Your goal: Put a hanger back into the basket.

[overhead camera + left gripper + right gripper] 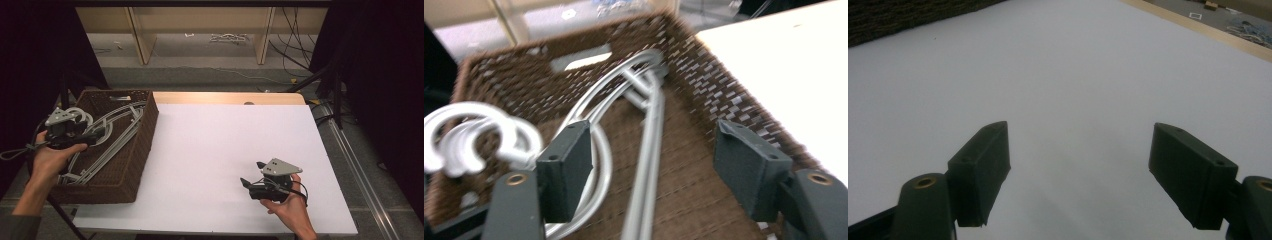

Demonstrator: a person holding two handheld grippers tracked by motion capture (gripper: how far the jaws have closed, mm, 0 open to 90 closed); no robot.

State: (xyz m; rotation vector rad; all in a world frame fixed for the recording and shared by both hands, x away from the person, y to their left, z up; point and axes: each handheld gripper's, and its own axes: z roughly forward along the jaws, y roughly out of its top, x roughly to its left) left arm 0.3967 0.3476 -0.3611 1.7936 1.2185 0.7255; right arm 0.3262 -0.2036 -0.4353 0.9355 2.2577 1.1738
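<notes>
A brown wicker basket (144,145) stands at the table's left end and holds several grey plastic hangers (118,134). My left gripper (96,134) hovers over the basket's left rim, held by a hand, with its jaws pointing into the basket. In the left gripper view the gripper (654,145) is open, the hangers (650,135) lie below the jaws, and their white hooks (469,135) curl at the left. Nothing is pressed between the pads. My right gripper (253,174) rests low over the white tabletop at the front right. It is open (1080,150) and holds nothing.
The white tabletop (225,140) spreads between the basket and the right hand, with a wooden strip (225,97) along its far edge. Beyond it are wooden shelf legs (142,40) and cables (295,45) on the floor. A metal rail (357,165) runs along the right side.
</notes>
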